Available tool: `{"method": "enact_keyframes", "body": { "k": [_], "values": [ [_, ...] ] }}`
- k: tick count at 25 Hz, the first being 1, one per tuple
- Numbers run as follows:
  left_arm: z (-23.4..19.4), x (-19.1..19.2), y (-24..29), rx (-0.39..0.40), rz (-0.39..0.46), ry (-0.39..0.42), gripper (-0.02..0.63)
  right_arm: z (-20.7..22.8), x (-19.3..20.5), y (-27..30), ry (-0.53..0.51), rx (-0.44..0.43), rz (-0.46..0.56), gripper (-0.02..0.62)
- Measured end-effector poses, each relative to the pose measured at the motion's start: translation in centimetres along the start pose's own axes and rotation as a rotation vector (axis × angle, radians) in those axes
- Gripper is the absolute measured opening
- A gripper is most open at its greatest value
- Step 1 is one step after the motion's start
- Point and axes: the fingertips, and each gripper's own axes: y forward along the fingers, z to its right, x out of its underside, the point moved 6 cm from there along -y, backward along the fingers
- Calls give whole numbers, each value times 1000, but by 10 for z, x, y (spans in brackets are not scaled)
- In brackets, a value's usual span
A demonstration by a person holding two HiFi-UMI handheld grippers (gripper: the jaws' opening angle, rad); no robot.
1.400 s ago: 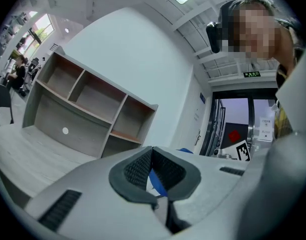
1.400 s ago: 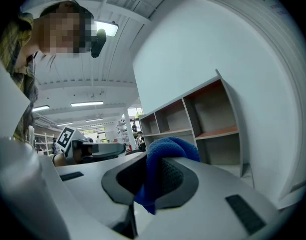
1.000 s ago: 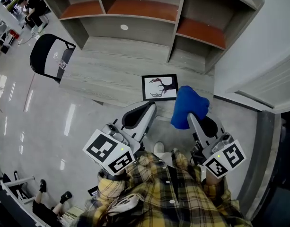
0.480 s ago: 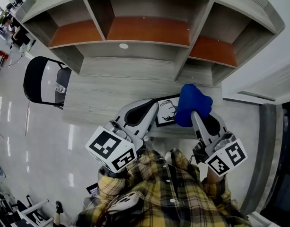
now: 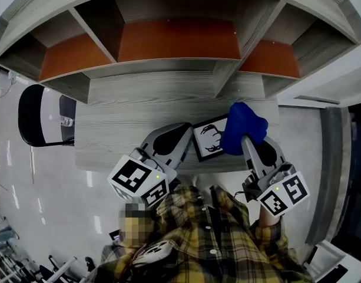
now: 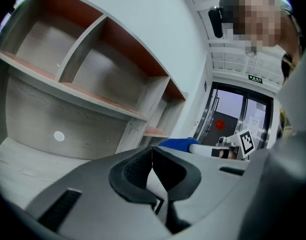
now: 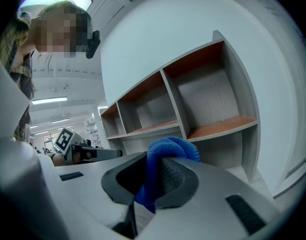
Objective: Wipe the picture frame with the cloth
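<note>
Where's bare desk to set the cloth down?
Desk is bare left of the frame, out to the chair end, and in the strip between frame and shelves. Crowded at front right: left gripper, frame, cloth in right gripper.

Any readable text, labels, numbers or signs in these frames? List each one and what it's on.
Nothing here reads as legible text.
Green sign above the doorway, left gripper view: lettering too small to read.
Red mark on the door below it: blurred, unreadable.
Marker cubes on the grippers: black-and-white square patterns, no letters.
Picture frame: antler drawing, no words.
</note>
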Motion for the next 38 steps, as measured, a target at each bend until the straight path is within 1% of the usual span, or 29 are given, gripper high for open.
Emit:
{"method": "enact_keyframes", "body": {
  "k": [8, 12, 15, 21, 24, 28, 30, 34, 38],
  "values": [
    [-19, 24, 26, -52, -60, -47, 6, 21, 11, 15, 18, -38, -71, 49],
    [-35, 47, 40, -98, -115, -61, 9, 32, 21, 23, 33, -53, -98, 49],
    [-46, 67, 50, -115, -162, -77, 19, 41, 33, 29, 47, -64, -126, 49],
    [-71, 117, 67, -142, -280, -115, 97, 50, 61, 33, 89, -77, -184, 49],
    [-86, 147, 77, -158, -351, -134, 107, 55, 75, 34, 110, -76, -208, 49],
    [-103, 186, 91, -177, -462, -137, 107, 60, 93, 34, 133, -75, -240, 49],
    [-108, 200, 97, -175, -495, -150, 107, 61, 100, 34, 141, -77, -255, 49],
    [-117, 213, 106, -181, -523, -166, 114, 60, 110, 35, 161, -85, -269, 49],
    [-121, 214, 112, -201, -519, -158, 112, 64, 120, 33, 180, -85, -286, 49]
  ]
}}
